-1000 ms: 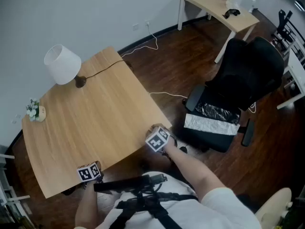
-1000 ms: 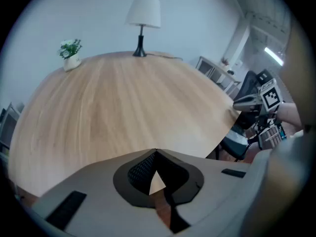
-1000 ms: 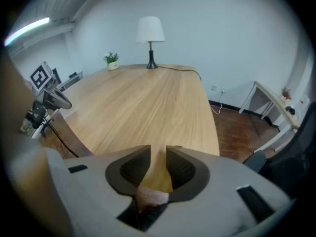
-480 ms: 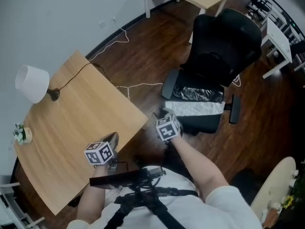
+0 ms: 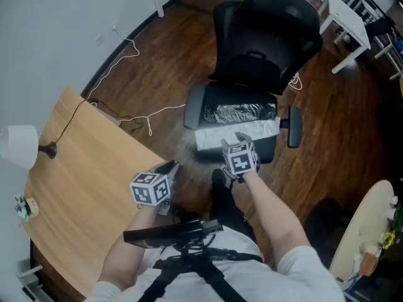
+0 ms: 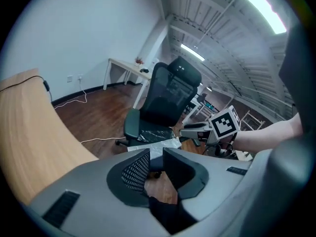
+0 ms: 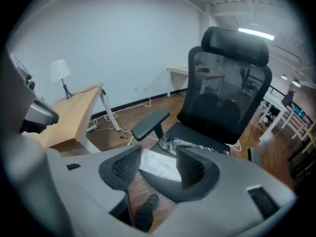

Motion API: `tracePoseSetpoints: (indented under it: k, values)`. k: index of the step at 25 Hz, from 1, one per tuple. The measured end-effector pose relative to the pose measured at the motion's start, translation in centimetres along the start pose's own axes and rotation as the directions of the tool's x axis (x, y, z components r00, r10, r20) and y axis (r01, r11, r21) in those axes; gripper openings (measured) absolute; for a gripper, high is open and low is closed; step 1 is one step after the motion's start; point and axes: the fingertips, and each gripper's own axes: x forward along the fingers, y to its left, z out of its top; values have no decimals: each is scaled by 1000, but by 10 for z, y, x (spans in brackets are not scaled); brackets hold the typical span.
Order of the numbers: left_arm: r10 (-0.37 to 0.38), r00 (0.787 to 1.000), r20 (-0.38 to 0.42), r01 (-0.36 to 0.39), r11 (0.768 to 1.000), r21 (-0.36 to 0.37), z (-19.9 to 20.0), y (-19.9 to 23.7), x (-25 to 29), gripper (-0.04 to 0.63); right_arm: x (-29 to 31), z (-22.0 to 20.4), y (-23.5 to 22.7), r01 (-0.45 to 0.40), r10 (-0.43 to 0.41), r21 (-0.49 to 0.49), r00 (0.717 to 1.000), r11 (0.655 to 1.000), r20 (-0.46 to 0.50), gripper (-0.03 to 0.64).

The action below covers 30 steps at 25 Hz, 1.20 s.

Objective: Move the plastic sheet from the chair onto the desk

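Lying across the seat of the black office chair (image 5: 264, 36), the plastic sheet (image 5: 236, 121) is found crumpled. Its dark glossy part is toward the chair's backrest and its pale part is draped over the seat's front edge. The right gripper (image 7: 159, 158) is held just in front of the chair's seat and is pointed at the sheet. Its jaws are being opened and are spread wide. The sheet is seen beyond them and nothing is pinched between the pads. The left gripper (image 6: 155, 166) is held farther from the chair, with its fingers parted by a narrow gap and nothing gripped. The desk (image 5: 75, 168) is set well apart from the chair, across bare wood floor. A white cable (image 5: 135, 115) is noted on the floor between chair and desk.
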Motion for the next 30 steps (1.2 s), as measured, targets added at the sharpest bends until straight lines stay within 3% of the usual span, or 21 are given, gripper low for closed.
tracePoseSetpoints:
  k: [7,14,20,24,30]
  values:
    - [-53,987,-150,60,997,43,-12,-41,97,89,5,-43,-107,101,-95,72,993,992,-75,245]
    - [3,961,-275,4,1000,27,-45,-45,184,89,33,-94,-194,137,-120,91,978,986,-173,250]
    - [88,927,-363,-94,996,1,-83,-15,238,89,69,-137,-233,131,-103,87,958,988,-267,250]
    - [111,910,-400,-118,993,7,-102,2,265,89,97,-163,-245,128,-96,79,940,989,-327,270]
    - [139,901,-410,-153,988,-2,-117,27,304,89,143,-187,-266,143,-106,76,925,987,-366,272]
